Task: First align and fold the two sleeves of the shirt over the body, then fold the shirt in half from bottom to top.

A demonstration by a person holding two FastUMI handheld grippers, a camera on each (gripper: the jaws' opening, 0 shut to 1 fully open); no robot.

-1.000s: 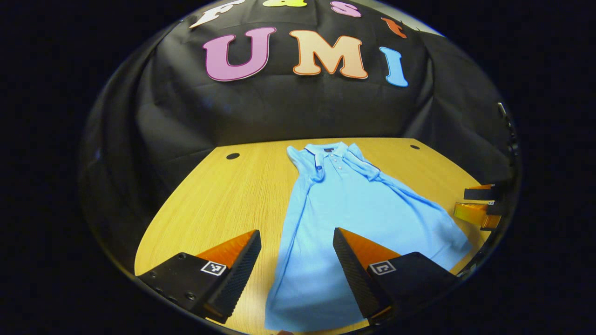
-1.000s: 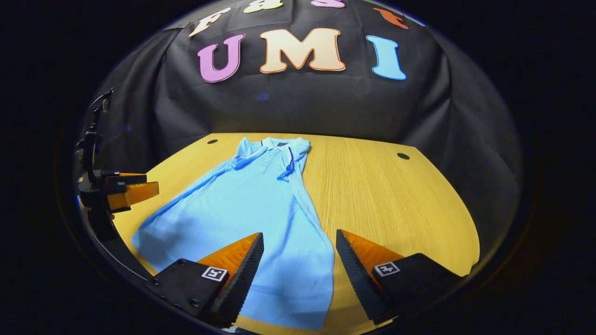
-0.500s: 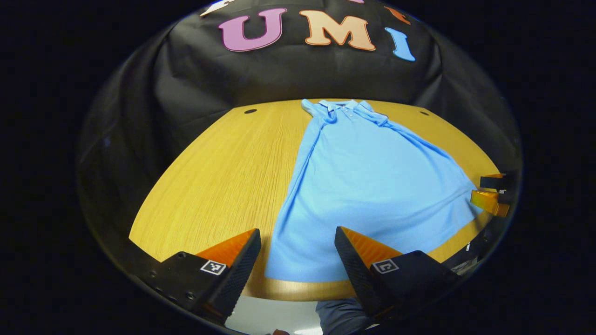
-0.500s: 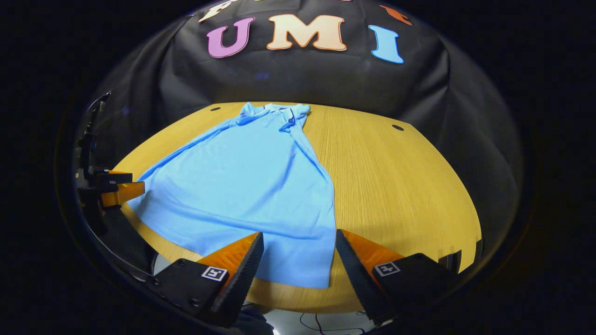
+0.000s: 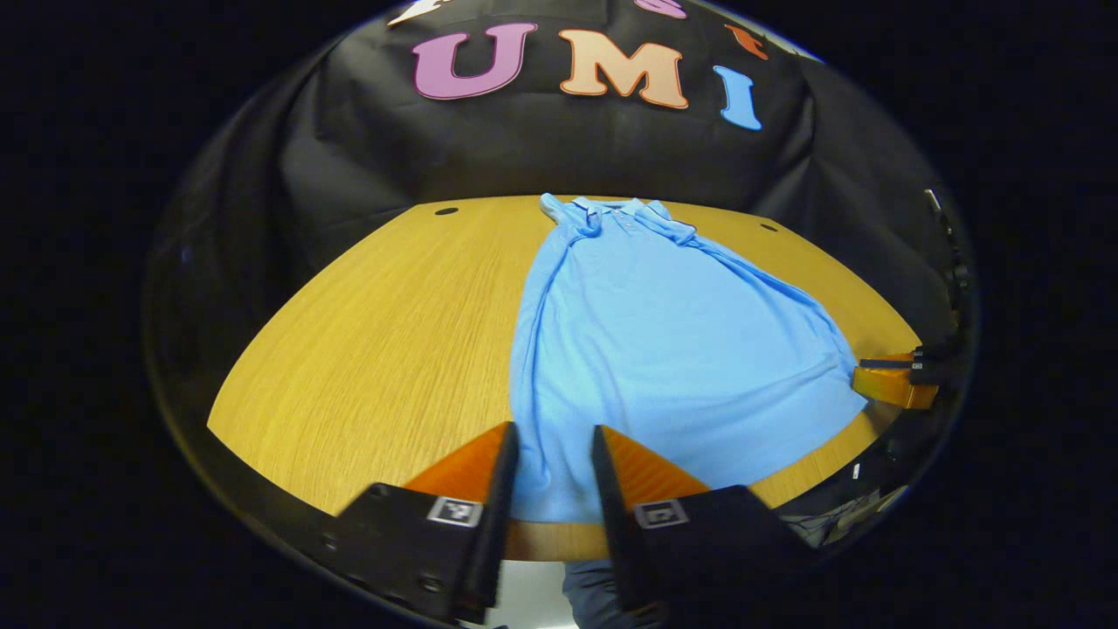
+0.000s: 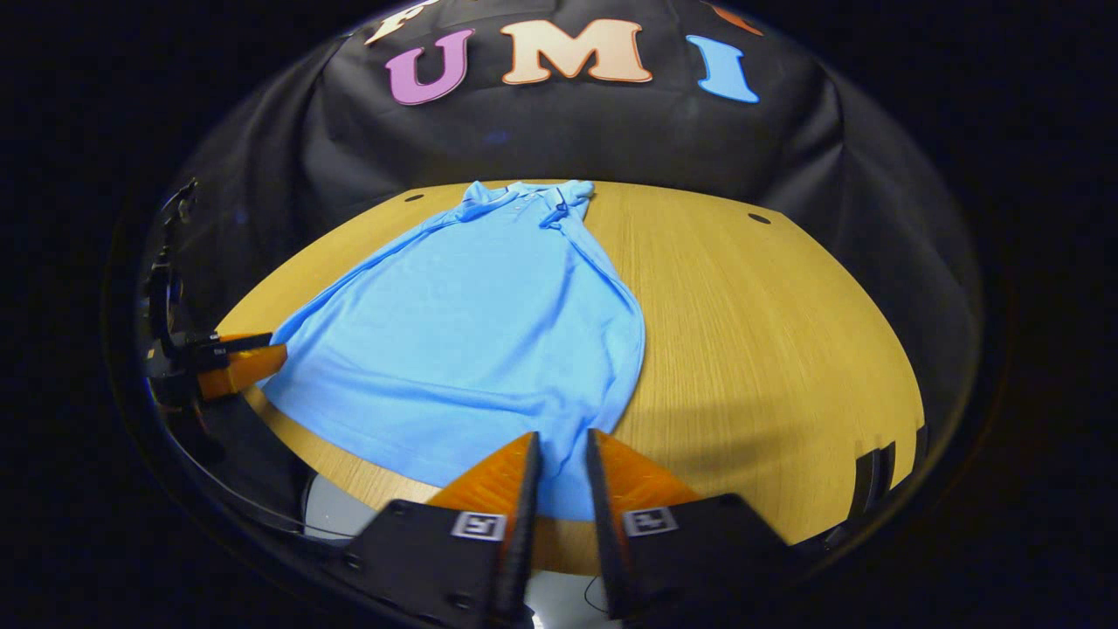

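Note:
A light blue polo shirt [image 5: 664, 349] [image 6: 472, 341] lies flat on the wooden table [image 5: 367, 332], collar [image 5: 616, 210] at the far end and both sleeves turned in near it. My left gripper [image 5: 553, 428] stands over the hem's left corner at the near edge, fingers narrowed with cloth and a clear gap between them. At the hem's other corner my right gripper [image 6: 562, 435] is pinched on the cloth, which bunches toward its fingers. Each gripper also appears far off in the other's view: the right gripper [image 5: 878, 380] and the left gripper [image 6: 258, 360].
The table's near edge [image 5: 559, 542] runs just under both grippers, with floor and a person's dark clothing [image 5: 603, 598] below it. Small round holes [image 5: 446, 210] [image 6: 759, 218] sit near the far corners. Bare wood [image 6: 769, 349] flanks the shirt on both sides.
Both grippers have drawn back to the shirt's bottom hem and dropped onto its corners. Their fingers have narrowed from wide open, the right more than the left, and the cloth has bunched at the right gripper.

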